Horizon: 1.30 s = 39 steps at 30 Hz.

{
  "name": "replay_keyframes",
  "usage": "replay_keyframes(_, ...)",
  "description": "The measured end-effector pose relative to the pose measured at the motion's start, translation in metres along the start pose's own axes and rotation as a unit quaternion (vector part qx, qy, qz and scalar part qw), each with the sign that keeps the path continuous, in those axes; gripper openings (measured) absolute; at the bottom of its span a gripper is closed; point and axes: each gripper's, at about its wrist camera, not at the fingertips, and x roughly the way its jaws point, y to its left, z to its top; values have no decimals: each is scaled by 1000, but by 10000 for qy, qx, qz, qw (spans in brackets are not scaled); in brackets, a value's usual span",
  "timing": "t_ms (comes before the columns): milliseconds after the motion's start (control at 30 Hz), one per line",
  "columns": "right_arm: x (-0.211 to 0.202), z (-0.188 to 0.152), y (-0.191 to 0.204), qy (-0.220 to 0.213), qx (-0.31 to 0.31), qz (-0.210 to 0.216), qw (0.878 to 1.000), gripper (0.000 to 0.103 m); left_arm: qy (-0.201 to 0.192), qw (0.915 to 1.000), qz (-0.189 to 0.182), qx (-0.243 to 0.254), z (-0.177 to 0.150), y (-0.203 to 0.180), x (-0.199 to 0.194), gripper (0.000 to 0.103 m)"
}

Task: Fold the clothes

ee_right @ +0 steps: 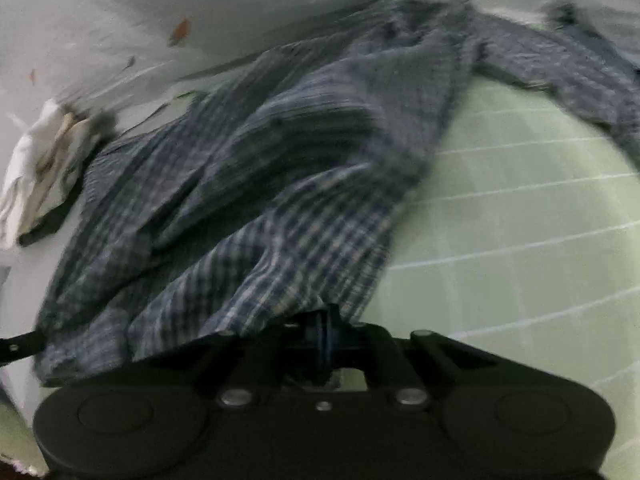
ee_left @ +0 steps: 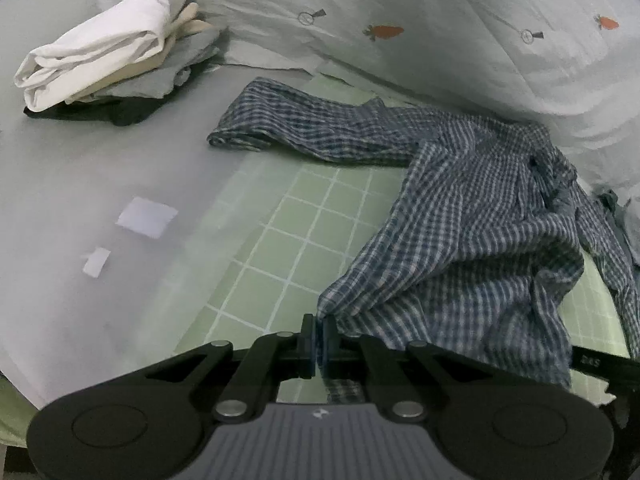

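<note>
The left gripper (ee_left: pixel 319 328) is pinching a hem corner of the blue plaid shirt (ee_left: pixel 472 216), and the right gripper (ee_right: pixel 326 320) is clamping another edge — the shirt is lying rumpled ahead of both on the green grid mat (ee_left: pixel 280 240). Being light and limp, it is likely sagging between holds; seams and corners look the surest places to grip.

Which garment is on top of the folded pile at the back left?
The white garment. It lies rolled over cream, grey and black pieces in the folded pile; the checked shirt lies apart on the green mat.
</note>
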Motion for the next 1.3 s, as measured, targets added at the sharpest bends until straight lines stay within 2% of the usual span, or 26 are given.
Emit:
replay_keyframes(233,-37,-3,-52,-397,308,-703,9963,2,58,9994,82,-319,-11,-11,-1,3)
replay_keyframes(467,-79,-18,-110,-442,209,-1410,9888,2,267,9967,297,-700,-34,-29,6,3)
replay_keyframes(567,-94,-22,-127,-398,96,-1636,9857,2,254,9947,485,-875,-41,-35,3,3)
replay_keyframes(733,-113,-28,-138,-391,-95,-1966,9796,2,-57,9909,969,-933,-34,-37,-30,2)
replay_keyframes(800,-123,-27,-143,-395,-18,-2019,9786,2,-146,9893,1113,-932,-29,-33,-45,0)
replay_keyframes(967,-127,-31,-151,-169,75,-1924,9811,2,101,9762,2073,-626,-41,-20,-40,0)
replay_keyframes(1067,-117,-35,-151,124,-53,-1680,9857,2,492,9712,2172,-848,-50,-2,-33,0)
replay_keyframes(1167,-114,-37,-149,188,-121,-1500,9884,5,535,9771,1856,-896,-48,-7,-31,1)
replay_keyframes(1200,-113,-36,-147,191,-181,-1549,9876,6,545,9802,1729,-801,-46,-18,-28,6)
replay_keyframes(1233,-113,-34,-146,189,-233,-1593,9868,15,555,9830,1603,-707,-44,-28,-24,13)
replay_keyframes(1267,-113,-32,-147,145,-230,-1612,9865,34,564,9855,1476,-612,-41,-39,-20,33)
replay_keyframes(1300,-115,-29,-148,57,-184,-1626,9865,43,574,9879,1348,-517,-39,-50,-16,51)
